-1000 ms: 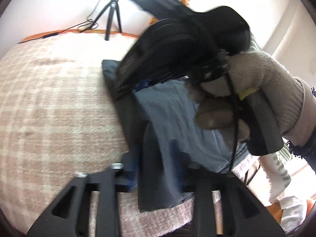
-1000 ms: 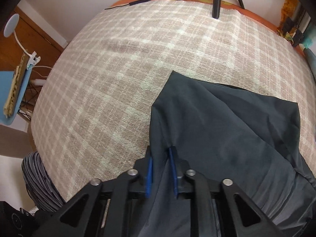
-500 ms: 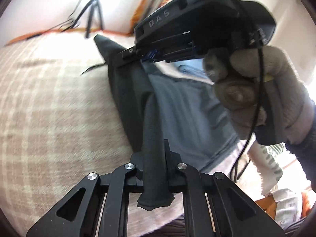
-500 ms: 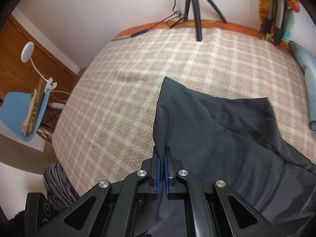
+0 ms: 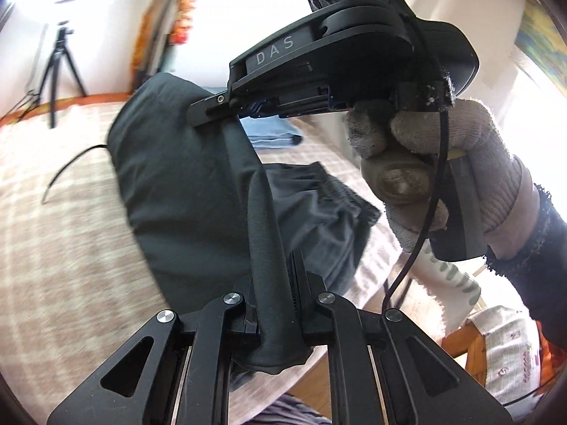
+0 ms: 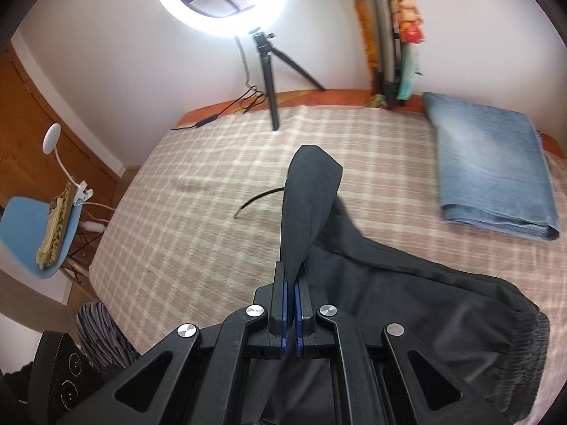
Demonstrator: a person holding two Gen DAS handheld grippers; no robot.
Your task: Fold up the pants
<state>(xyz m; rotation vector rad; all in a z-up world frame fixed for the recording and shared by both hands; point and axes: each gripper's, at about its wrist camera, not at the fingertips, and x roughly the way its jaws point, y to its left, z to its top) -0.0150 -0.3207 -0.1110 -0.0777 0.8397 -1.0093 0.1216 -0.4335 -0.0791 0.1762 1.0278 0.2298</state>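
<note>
Dark grey pants (image 5: 198, 191) (image 6: 407, 301) are lifted off the plaid bed cover (image 6: 212, 194). My left gripper (image 5: 273, 304) is shut on a bunched edge of the pants. My right gripper (image 6: 291, 283) is shut on another part of the same edge, with a flap of cloth standing up from it. In the left wrist view the right gripper (image 5: 226, 113) is higher and further away, held by a gloved hand (image 5: 443, 163), and the cloth stretches between the two. The elastic waistband (image 6: 524, 361) lies on the bed at the right.
Folded blue jeans (image 6: 492, 166) lie at the bed's far right. A ring light (image 6: 219, 0) on a tripod (image 6: 269, 81) stands at the far edge, with cables. A loose black cord (image 6: 258, 198) lies on the cover. A blue chair (image 6: 32, 223) stands left of the bed.
Both grippers have closed on the pants' edge and risen, lifting the cloth off the bed. The right gripper has tilted up, so the ring light and jeans have come into view.
</note>
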